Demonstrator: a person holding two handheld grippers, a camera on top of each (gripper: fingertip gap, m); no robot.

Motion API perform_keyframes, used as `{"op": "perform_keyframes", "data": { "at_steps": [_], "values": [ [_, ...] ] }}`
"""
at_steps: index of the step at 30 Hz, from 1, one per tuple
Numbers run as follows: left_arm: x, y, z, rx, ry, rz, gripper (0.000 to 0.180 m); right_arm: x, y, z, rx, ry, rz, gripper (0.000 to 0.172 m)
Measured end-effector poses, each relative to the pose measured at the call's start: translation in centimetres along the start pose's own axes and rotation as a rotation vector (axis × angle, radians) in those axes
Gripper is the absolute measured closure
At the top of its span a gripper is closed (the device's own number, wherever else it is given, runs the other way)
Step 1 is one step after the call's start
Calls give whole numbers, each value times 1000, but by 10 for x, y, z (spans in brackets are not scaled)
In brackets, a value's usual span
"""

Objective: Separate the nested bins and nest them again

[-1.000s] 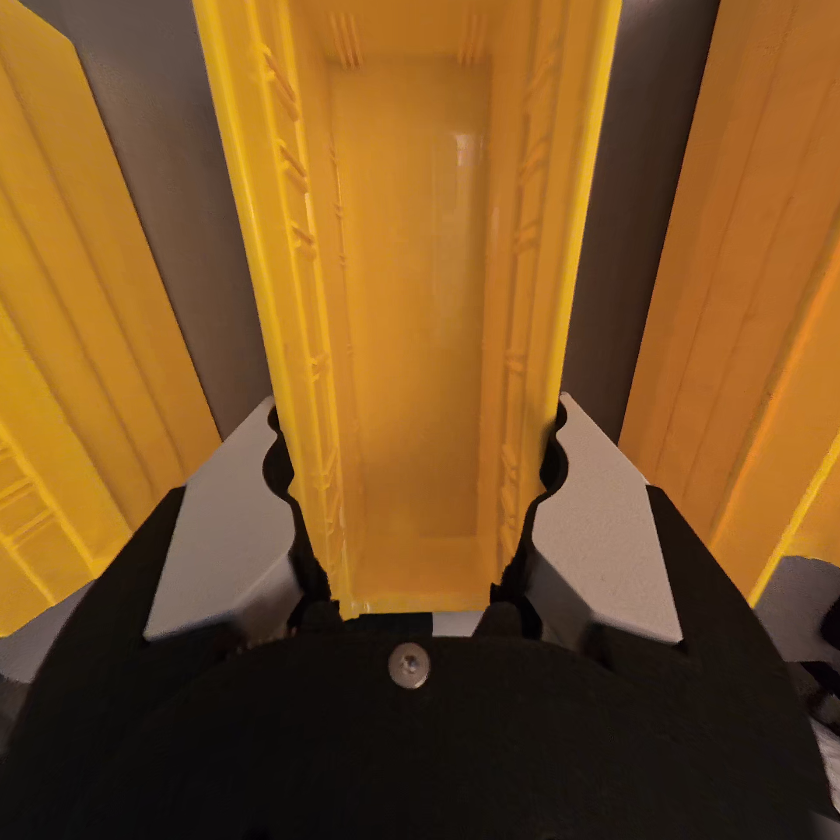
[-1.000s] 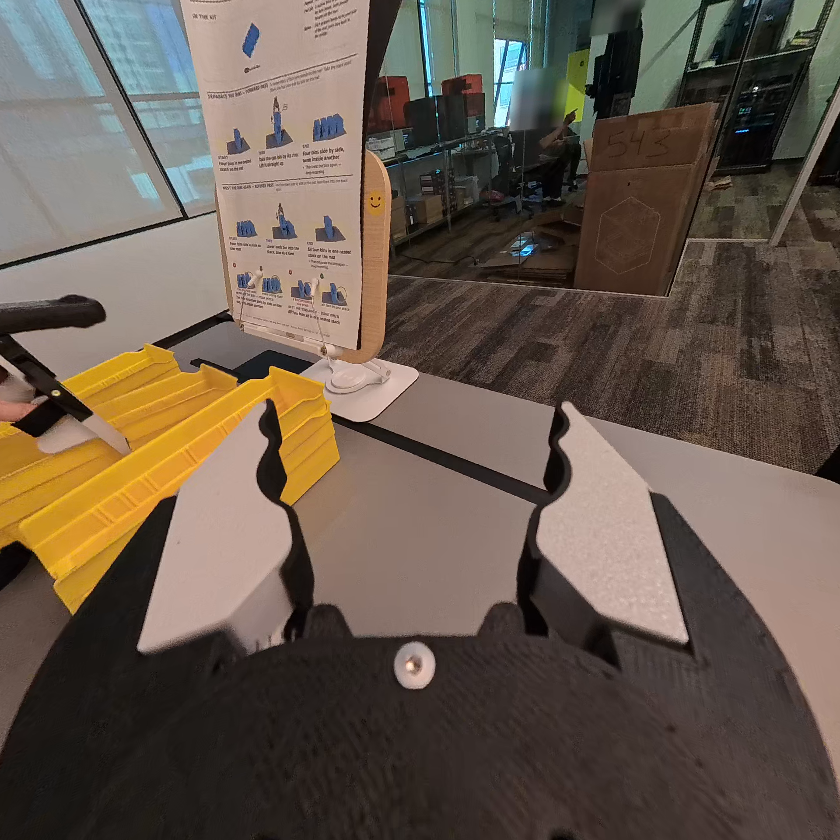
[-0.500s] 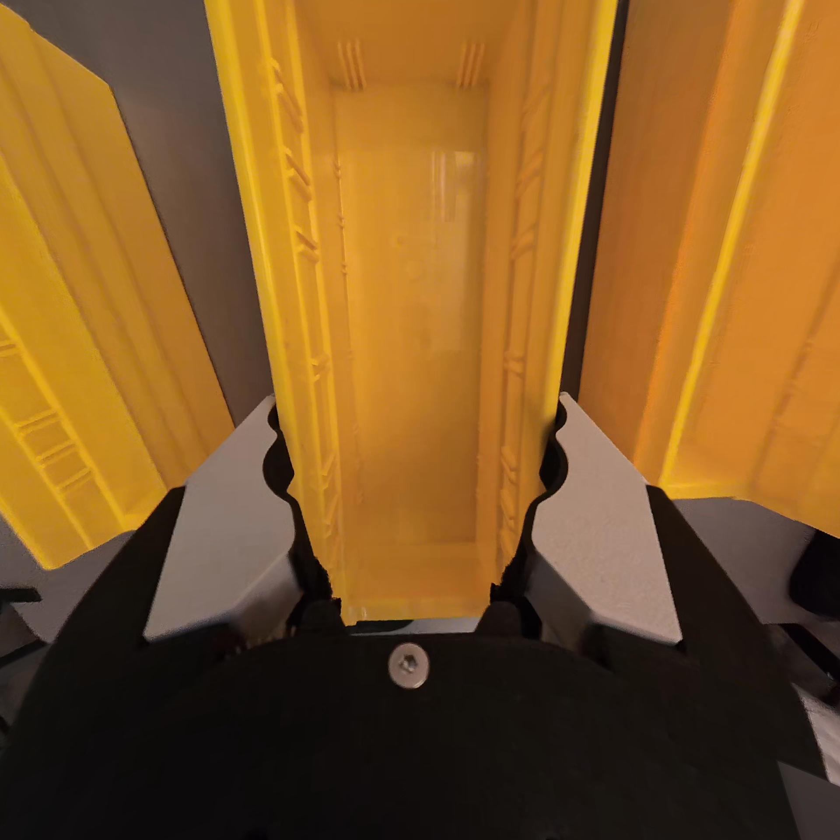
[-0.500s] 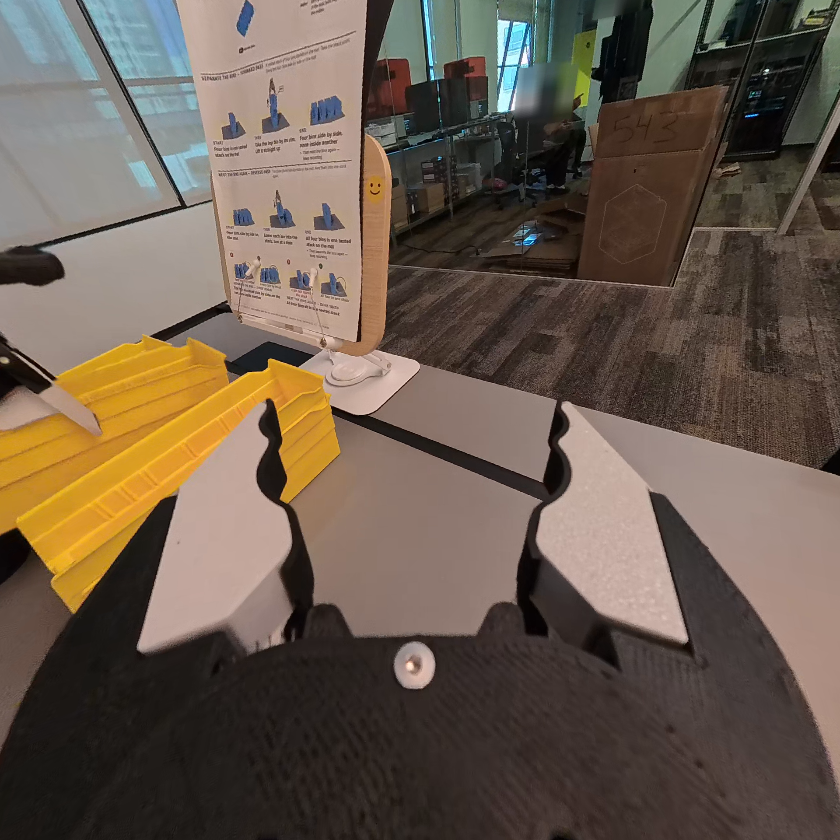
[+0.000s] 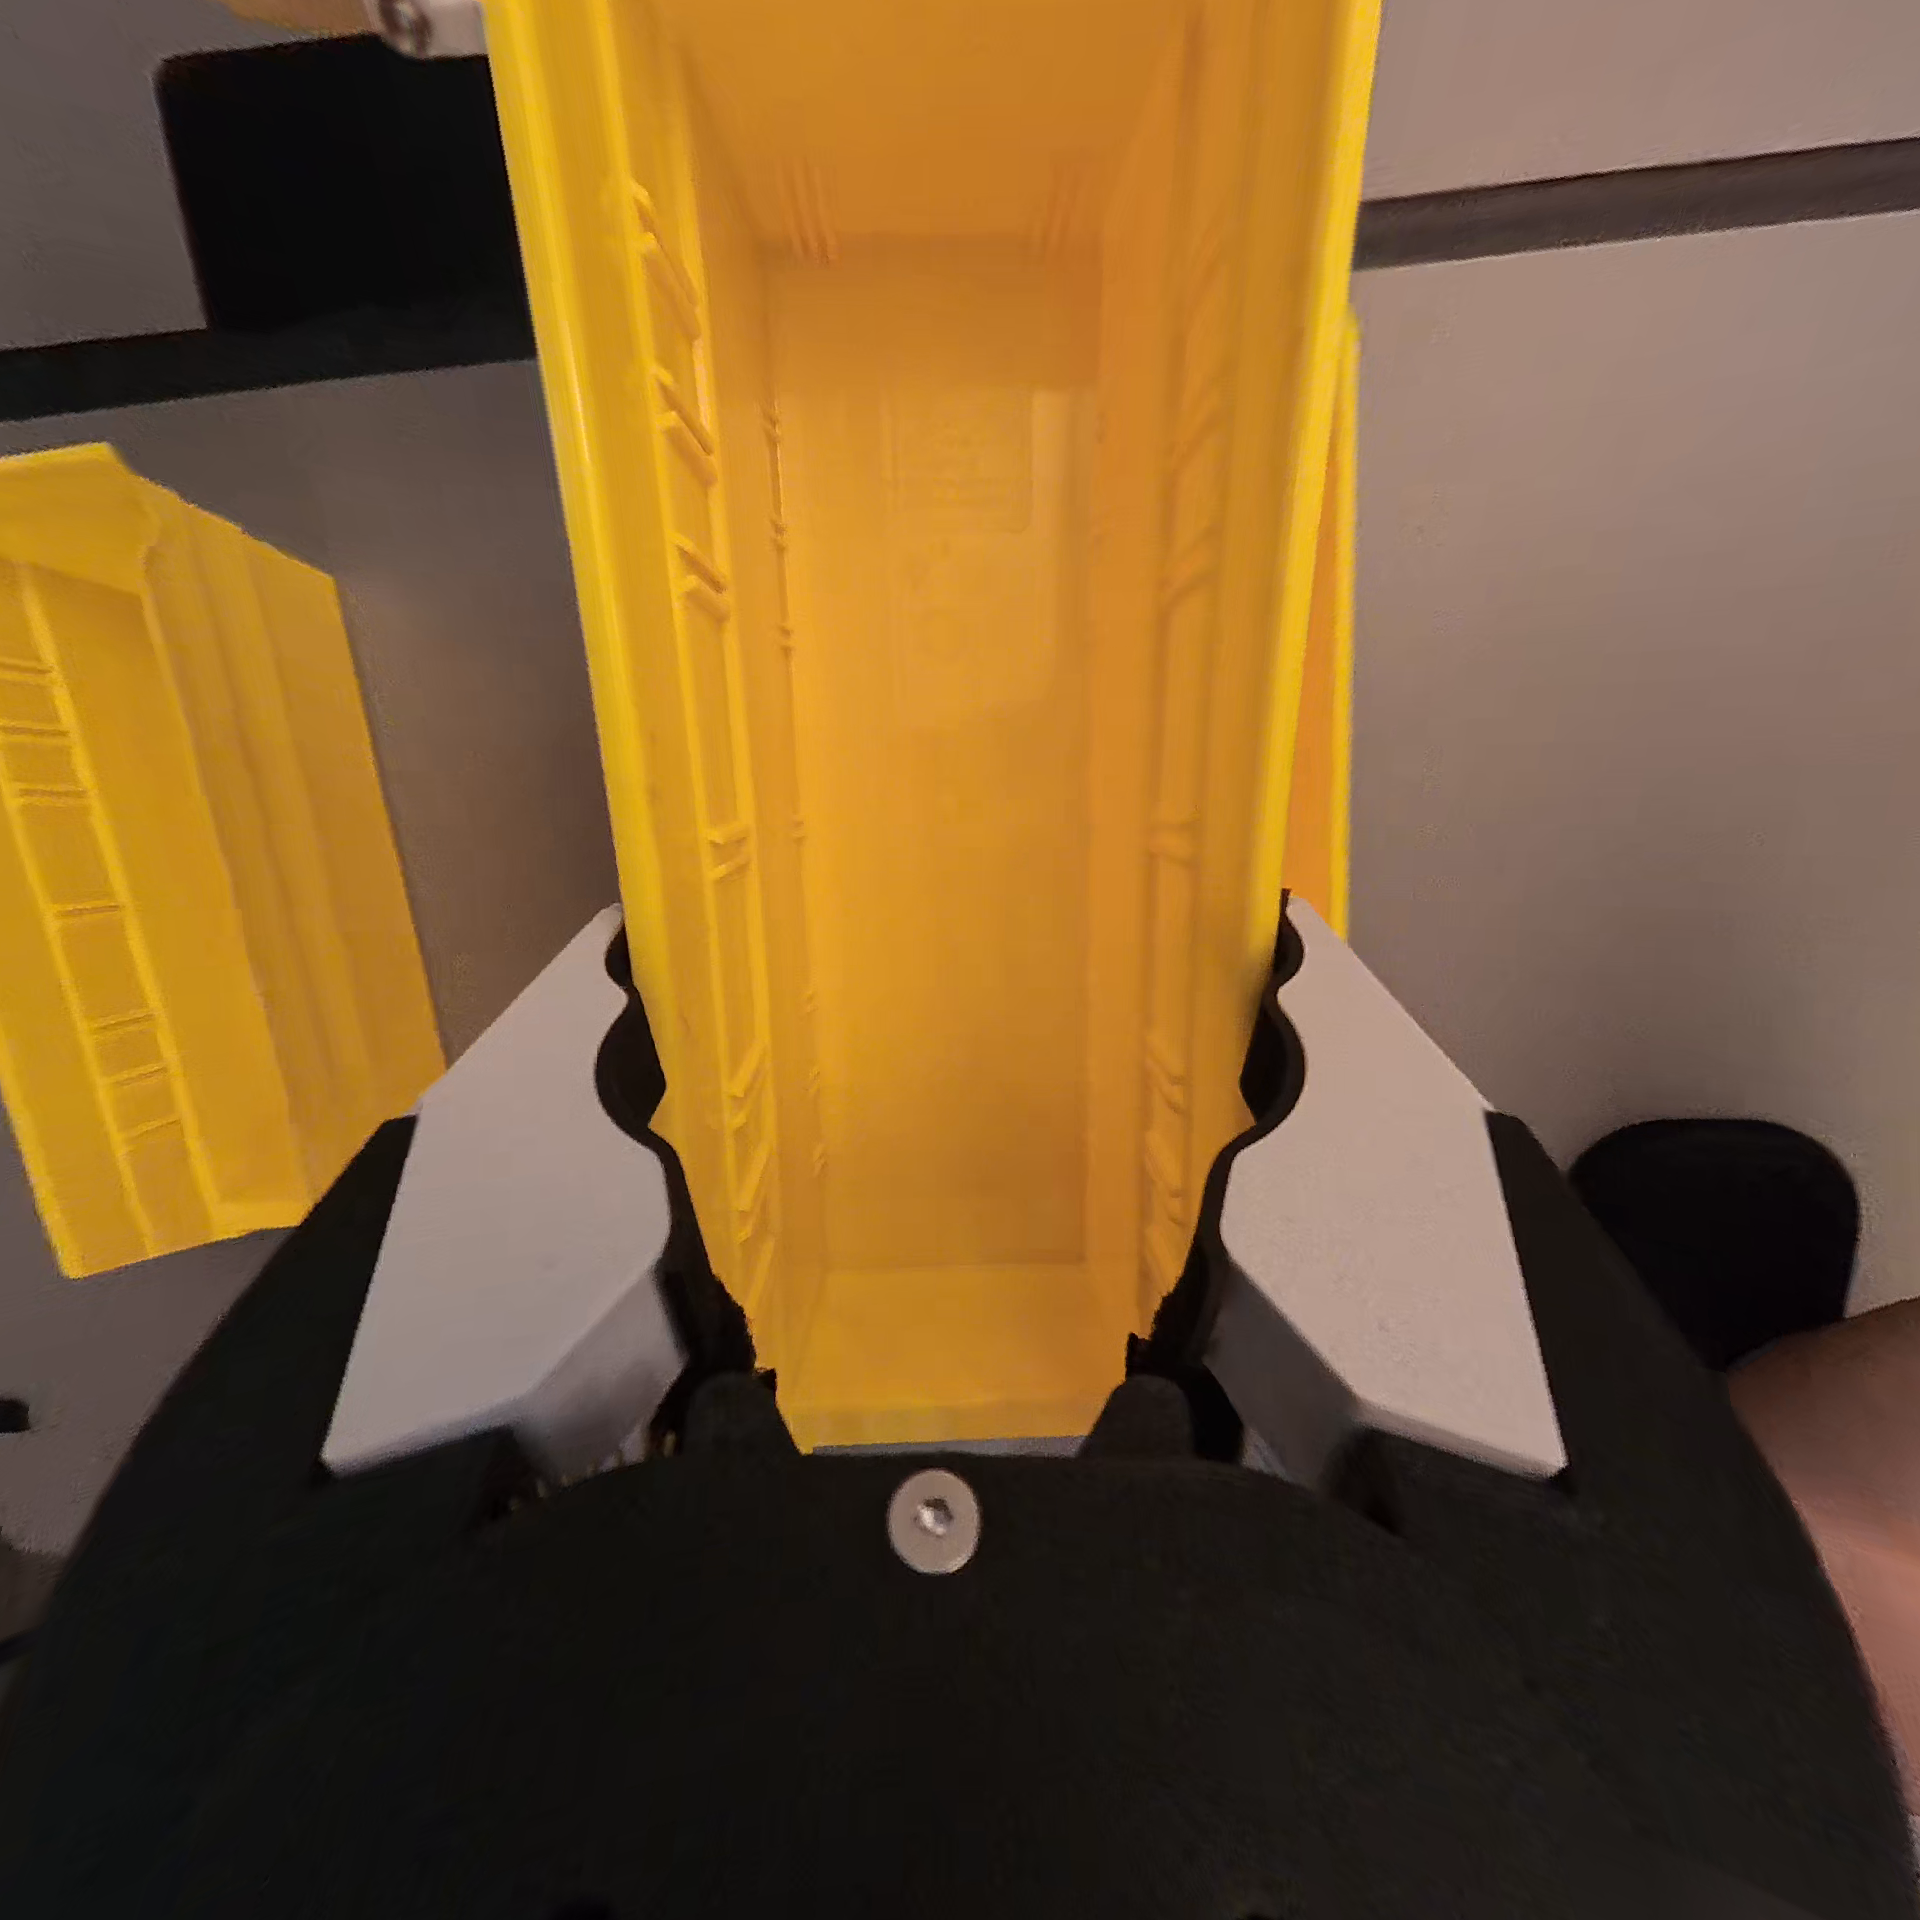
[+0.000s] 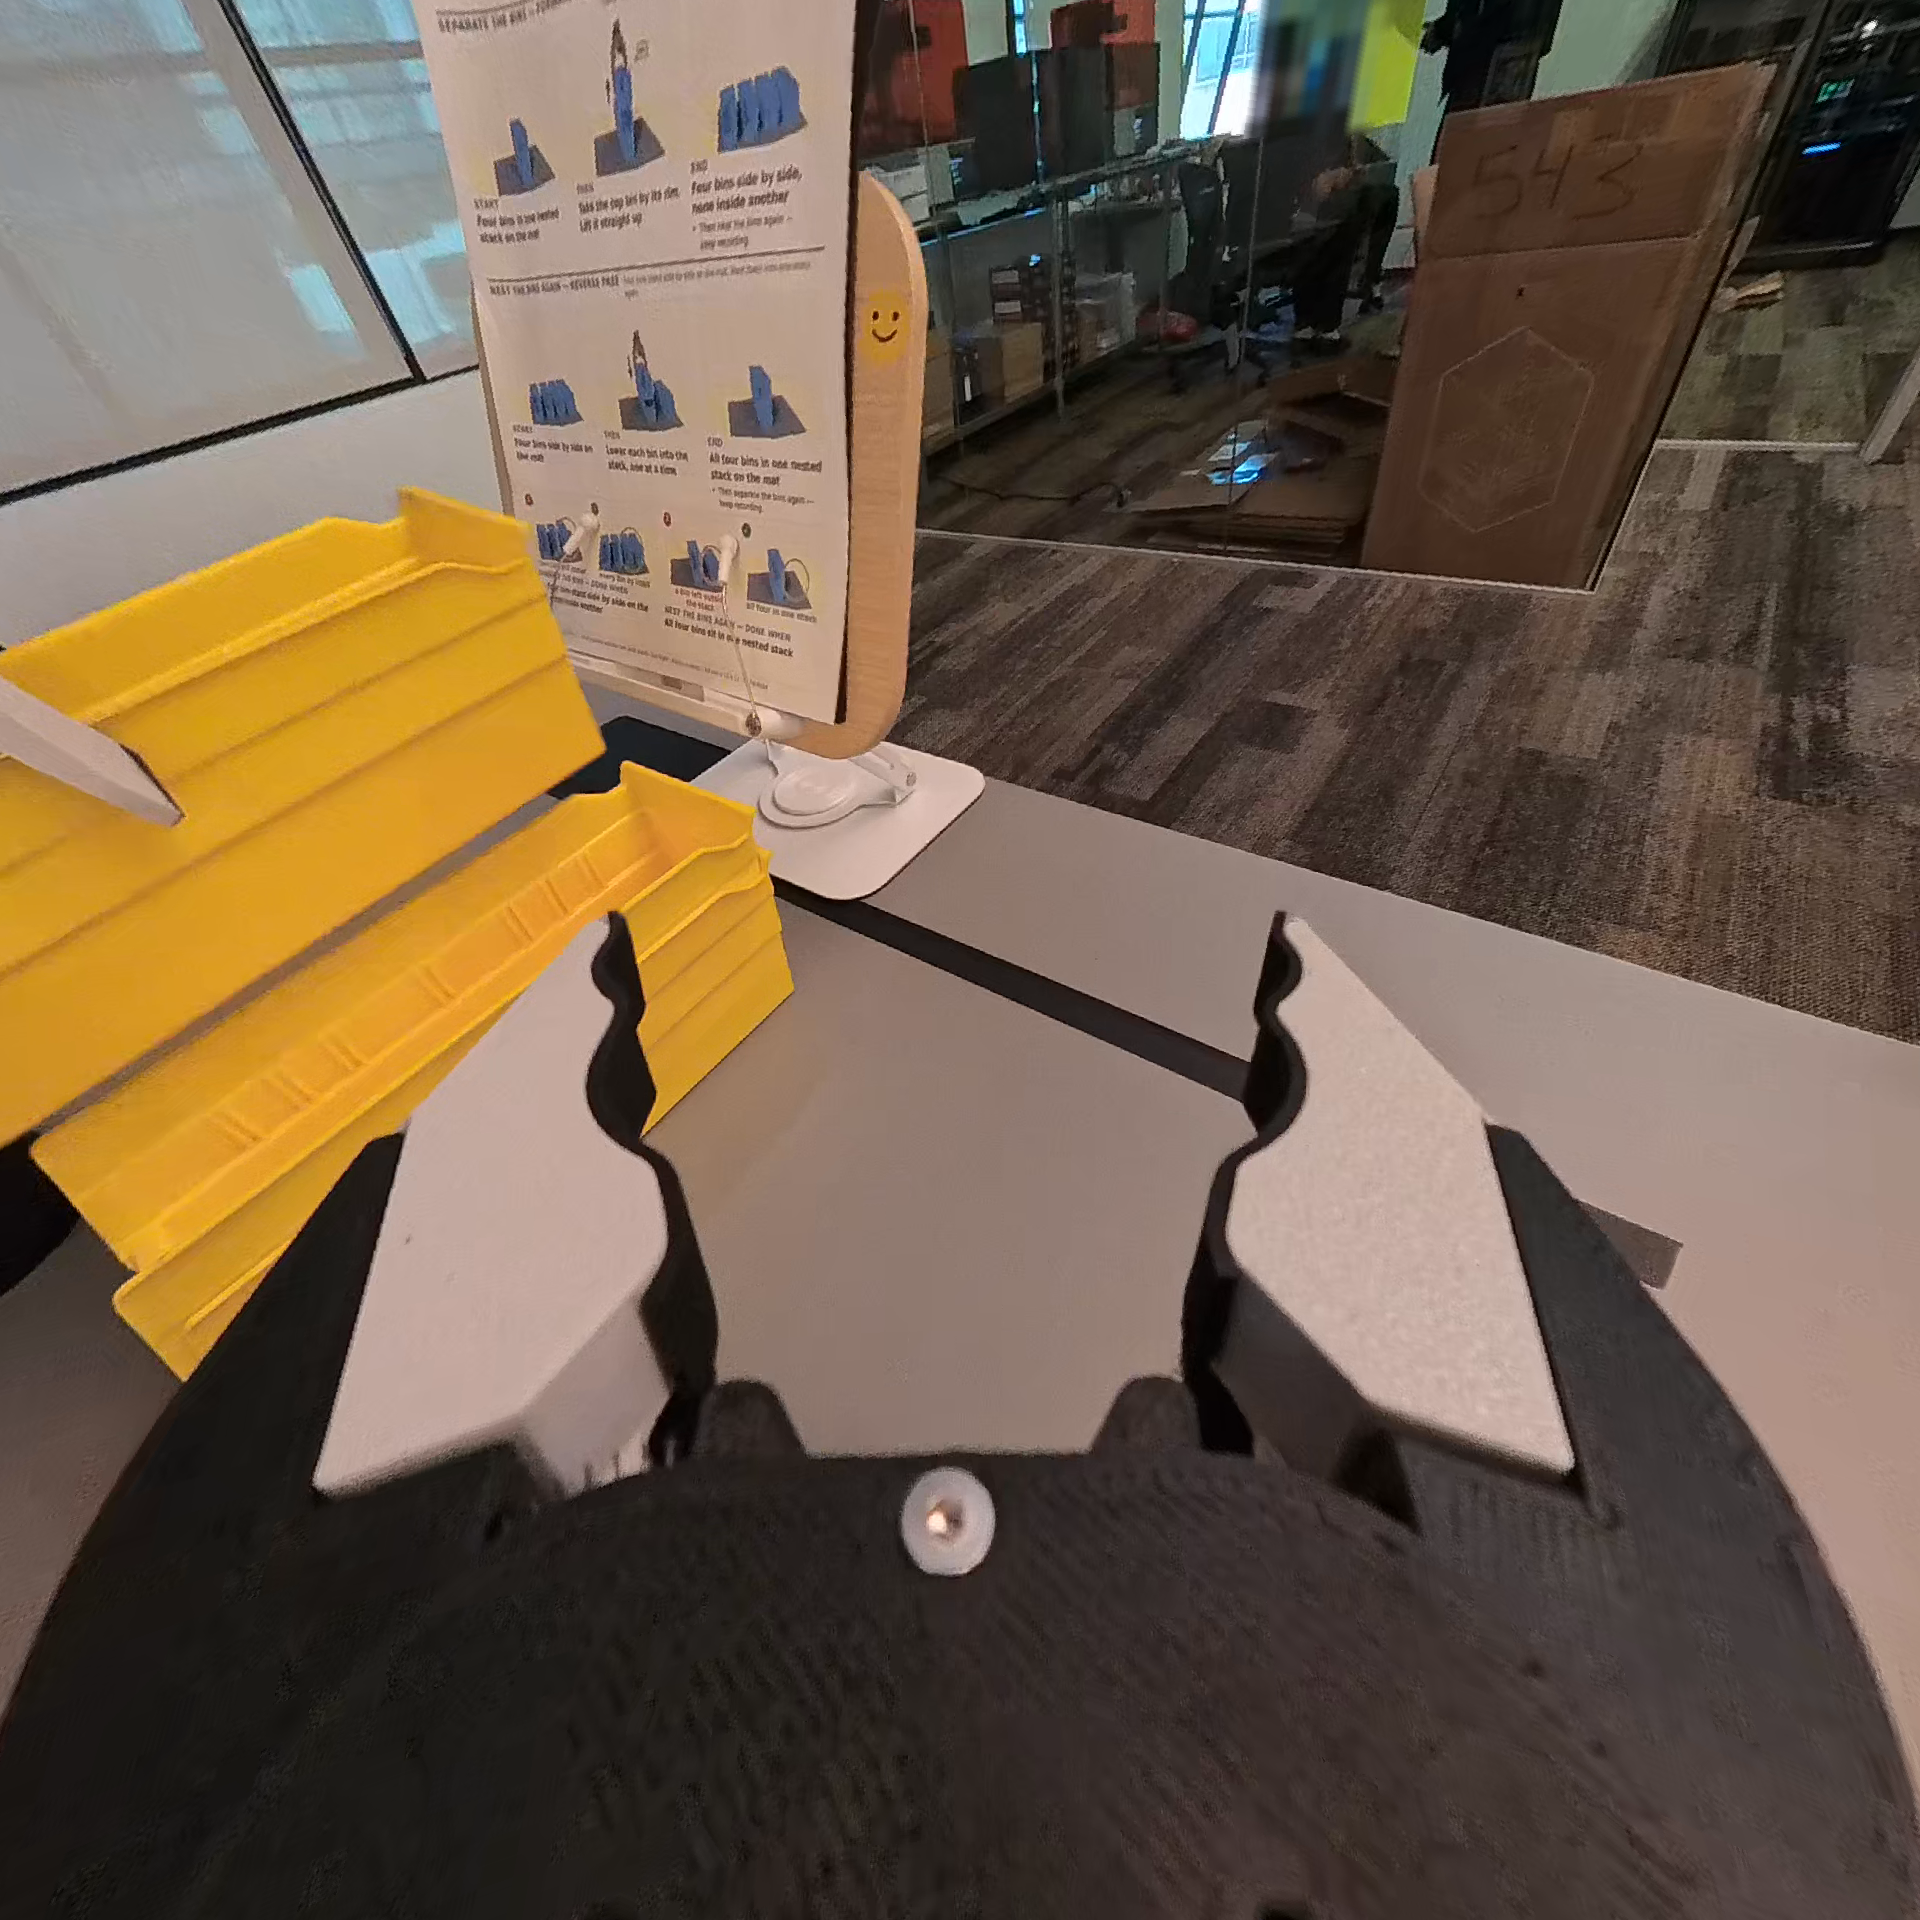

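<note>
While the left claw [image 5: 951, 935] is clamping both pads against a long yellow plastic bin [image 5: 935, 727] lifted above the nested yellow bins [image 6: 436, 1029], the right claw [image 6: 951, 935] is hanging wide open over the grey table [image 6: 935, 1195], those bins just left of it.

Left gripper [image 5: 951, 914] body: black textured housing showing one silver socket screw.
Fingers [image 5: 1382, 1174]: pale grey wedges carrying black scalloped pads.
Right gripper [image 6: 951, 925]: showing matching black housing, grey fingers, one screw.
</note>
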State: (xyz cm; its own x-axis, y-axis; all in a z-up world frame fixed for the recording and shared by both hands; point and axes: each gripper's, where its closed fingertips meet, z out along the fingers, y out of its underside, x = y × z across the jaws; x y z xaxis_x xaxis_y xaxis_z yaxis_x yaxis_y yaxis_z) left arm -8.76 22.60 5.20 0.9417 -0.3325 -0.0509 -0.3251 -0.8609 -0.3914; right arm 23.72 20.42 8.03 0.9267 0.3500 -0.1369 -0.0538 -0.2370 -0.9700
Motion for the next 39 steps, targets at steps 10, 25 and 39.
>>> {"op": "perform_keyframes", "data": {
  "at_steps": [10,25,39],
  "values": [
    [60,1,30,-70,14,-14,63,-17,10,14,-52,-50,-22,54],
    [66,11,98,-8,47,-96,60,-15,21,16,-84,-75,14,54],
    [69,17,94,-71,75,-27,53,-9,29,21,-115,-49,15,54]
  ]
}}
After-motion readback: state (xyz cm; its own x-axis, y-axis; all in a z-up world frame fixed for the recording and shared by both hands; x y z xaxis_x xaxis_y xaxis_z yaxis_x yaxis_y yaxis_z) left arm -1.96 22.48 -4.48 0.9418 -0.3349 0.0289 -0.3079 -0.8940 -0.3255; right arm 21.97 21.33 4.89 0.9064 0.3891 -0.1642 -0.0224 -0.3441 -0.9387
